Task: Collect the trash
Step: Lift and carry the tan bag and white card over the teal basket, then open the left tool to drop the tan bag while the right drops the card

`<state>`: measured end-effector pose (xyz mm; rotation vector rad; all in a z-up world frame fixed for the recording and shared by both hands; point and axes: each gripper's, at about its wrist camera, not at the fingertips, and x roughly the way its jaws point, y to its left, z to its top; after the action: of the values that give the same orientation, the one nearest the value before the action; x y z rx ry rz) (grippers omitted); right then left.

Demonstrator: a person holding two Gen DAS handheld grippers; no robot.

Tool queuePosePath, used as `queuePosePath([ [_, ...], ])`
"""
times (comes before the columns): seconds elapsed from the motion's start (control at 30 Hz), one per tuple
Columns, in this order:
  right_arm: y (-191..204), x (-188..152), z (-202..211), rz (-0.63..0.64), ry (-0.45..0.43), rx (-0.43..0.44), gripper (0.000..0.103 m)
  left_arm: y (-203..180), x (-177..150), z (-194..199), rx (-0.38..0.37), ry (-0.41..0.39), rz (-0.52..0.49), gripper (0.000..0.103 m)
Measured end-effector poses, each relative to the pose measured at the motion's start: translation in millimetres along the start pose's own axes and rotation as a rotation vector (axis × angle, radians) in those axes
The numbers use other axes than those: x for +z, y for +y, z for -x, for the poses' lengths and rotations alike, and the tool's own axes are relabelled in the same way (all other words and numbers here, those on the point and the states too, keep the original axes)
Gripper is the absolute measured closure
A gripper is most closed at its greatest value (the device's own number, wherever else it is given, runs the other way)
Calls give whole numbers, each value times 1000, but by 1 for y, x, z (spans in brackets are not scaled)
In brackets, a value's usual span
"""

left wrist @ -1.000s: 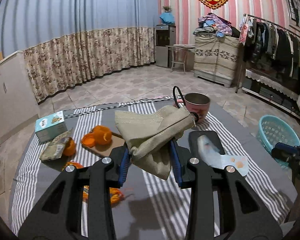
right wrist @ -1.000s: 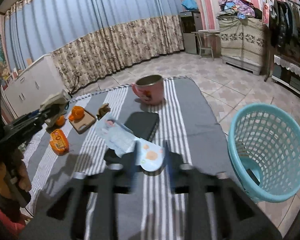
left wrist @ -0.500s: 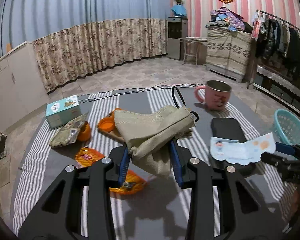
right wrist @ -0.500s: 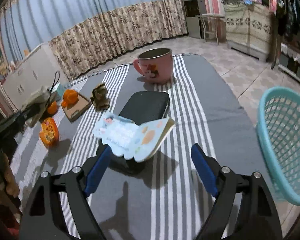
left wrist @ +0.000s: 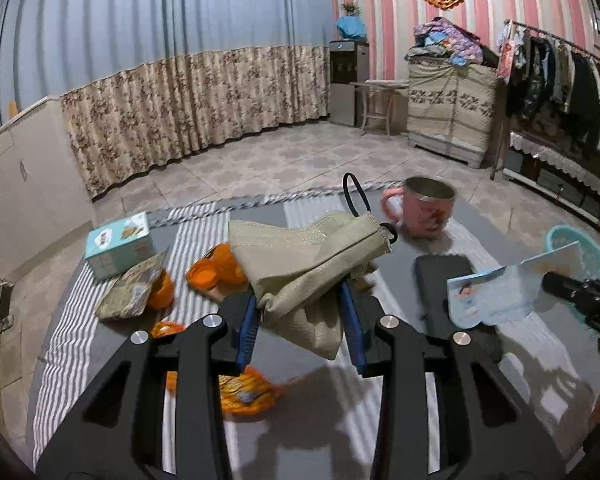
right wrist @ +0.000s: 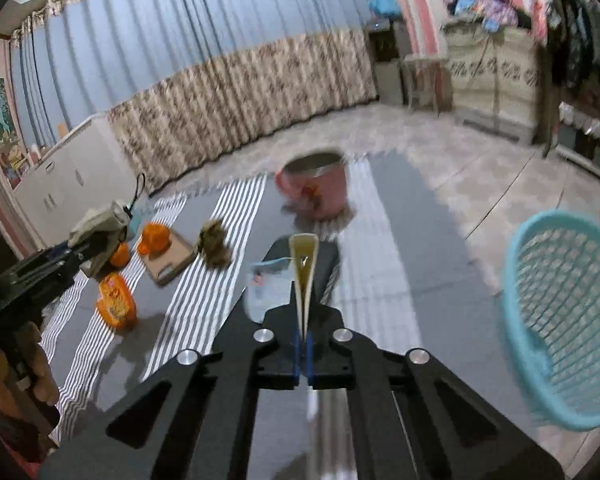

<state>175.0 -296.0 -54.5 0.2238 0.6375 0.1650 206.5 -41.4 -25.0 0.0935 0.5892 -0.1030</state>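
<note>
The left gripper (left wrist: 300,316) is squeezing a tan cloth pouch (left wrist: 308,260), with its jaws partly open around the cloth. The right gripper (right wrist: 303,344) is pinching a folded paper card (right wrist: 304,276), with its jaws shut tight on it. The card is sticking up out of the jaws. A blue basket (right wrist: 564,320) is sitting to the right of the right jaws. An orange snack wrapper (left wrist: 244,394) is lying on the striped cloth (left wrist: 380,420) under the left jaws.

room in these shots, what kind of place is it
Most likely a lived-in room of a home: a clothes rack hung with garments, floor-length curtains along the wall, and a cloth-covered cabinet piled with clothing.
</note>
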Motion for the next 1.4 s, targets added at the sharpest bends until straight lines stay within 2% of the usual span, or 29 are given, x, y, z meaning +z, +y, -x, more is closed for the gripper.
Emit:
queuePosePath([
  [0.2, -41, 16, 63, -20, -127, -102, 101, -55, 17, 5, -86, -37, -53, 68],
  [0.37, -92, 21, 116, -33, -188, -297, 101, -122, 26, 11, -203, -74, -104, 68],
  [0.57, -154, 12, 149, -109, -179, -441, 101, -209, 25, 9, -346, -86, -162, 68],
  [0.77, -190, 2, 155, -147, -155, -498, 101, -287, 16, -2, -451, -61, -232, 68],
  [0.87, -208, -3, 151, -171, -139, -506, 101, -314, 12, -11, -492, -45, -251, 68],
  [0.97, -224, -4, 145, -195, -129, -513, 101, -332, 8, -21, -511, -24, -261, 65],
  [1.03, -232, -8, 144, -212, -122, -510, 101, -342, 7, -30, -512, -5, -276, 57],
  [1.1, -239, -9, 140, -222, -113, -508, 101, -346, 5, -36, -494, -5, -288, 52],
  [1.2, -242, -9, 136, -220, -104, -511, 101, -342, 7, -39, -489, -3, -289, 47],
  [1.3, -241, -9, 132, -223, -100, -508, 101, -333, 11, -39, -466, -21, -276, 32],
  [1.4, -239, -8, 126, -222, -93, -496, 101, -324, 19, -36, -428, -42, -274, 27],
])
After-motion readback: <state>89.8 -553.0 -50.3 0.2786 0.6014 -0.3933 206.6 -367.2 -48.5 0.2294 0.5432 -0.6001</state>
